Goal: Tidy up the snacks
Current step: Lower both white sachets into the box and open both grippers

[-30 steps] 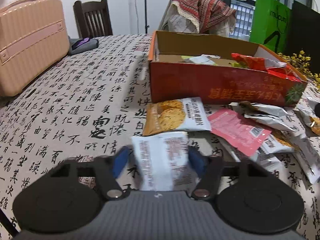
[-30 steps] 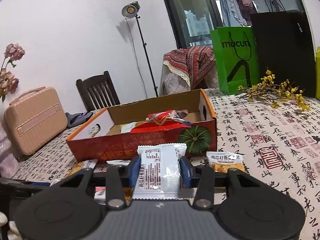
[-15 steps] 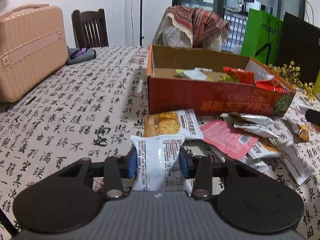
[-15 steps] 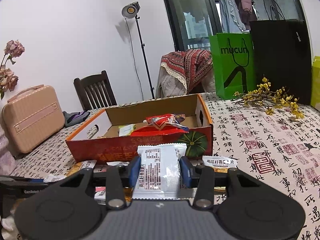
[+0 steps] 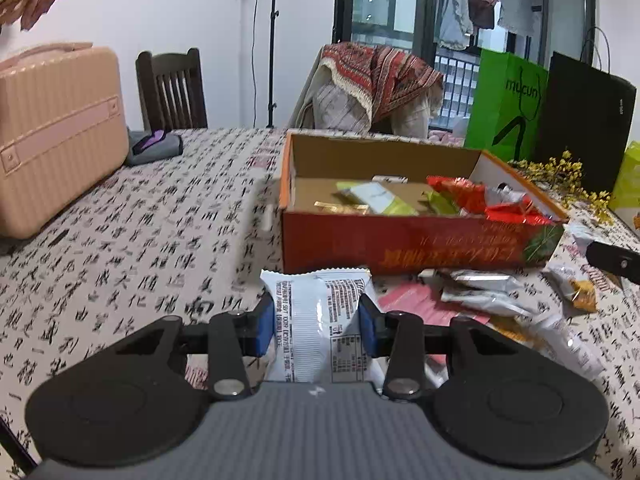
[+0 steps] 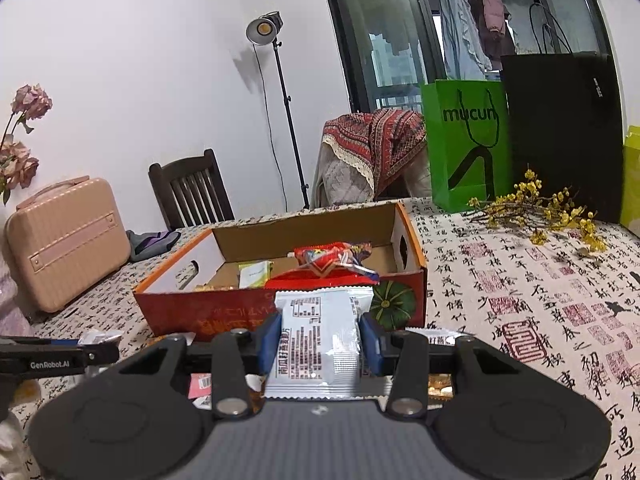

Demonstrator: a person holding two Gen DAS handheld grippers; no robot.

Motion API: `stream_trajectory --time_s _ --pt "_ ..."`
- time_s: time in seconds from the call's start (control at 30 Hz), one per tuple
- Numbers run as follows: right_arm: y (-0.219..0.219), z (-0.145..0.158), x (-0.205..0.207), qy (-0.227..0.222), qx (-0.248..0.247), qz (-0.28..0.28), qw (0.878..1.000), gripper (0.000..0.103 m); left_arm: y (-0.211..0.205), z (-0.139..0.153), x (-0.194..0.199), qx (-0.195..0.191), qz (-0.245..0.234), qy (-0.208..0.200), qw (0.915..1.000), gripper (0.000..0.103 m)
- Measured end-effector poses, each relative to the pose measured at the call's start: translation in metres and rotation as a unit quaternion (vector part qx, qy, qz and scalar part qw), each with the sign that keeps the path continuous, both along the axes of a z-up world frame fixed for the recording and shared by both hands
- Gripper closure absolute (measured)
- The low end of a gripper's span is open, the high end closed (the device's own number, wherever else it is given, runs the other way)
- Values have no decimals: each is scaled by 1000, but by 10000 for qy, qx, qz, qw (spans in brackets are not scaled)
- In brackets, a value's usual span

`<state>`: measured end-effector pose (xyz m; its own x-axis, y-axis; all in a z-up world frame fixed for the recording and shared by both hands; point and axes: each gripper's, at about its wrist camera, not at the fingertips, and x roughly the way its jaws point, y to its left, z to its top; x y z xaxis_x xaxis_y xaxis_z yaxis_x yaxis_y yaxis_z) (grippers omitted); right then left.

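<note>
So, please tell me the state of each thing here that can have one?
Left hand-held gripper: shut on a white packet.
Right hand-held gripper: shut on a white pack.
Box: open, partly filled with snacks.
Case: closed, upright.
Lamp: on.

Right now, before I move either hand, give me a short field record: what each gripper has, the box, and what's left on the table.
left gripper: shut on a white snack packet
right gripper: shut on a white packet
box: orange cardboard, open top, red and green packets inside
loose packets: scattered on the tablecloth in front of the box
</note>
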<state>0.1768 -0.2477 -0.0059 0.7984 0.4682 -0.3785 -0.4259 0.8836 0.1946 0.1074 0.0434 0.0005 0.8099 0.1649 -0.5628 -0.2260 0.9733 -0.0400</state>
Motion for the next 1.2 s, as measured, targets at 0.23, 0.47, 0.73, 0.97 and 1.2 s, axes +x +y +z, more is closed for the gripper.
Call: stream_trajectory --time_s 0.23,0.47,0.73,0.97,1.2 --pt "7 14 11 -255 65 105 9996 61 -6 23 19 -32 -167 -294 9994 61" --pt "23 38 35 -486 53 118 9987 61 -12 48 53 -60 -227 -620 9978 61" --pt "45 52 80 -505 -58 65 9987 61 -15 59 97 -118 -184 -718 9972 61" --pt "68 43 120 -322 -184 -3 9993 61 -6 47 140 -203 84 -541 9983 61" --pt "62 10 148 36 -69 -13 10000 59 3 11 166 -277 90 -266 9992 60"
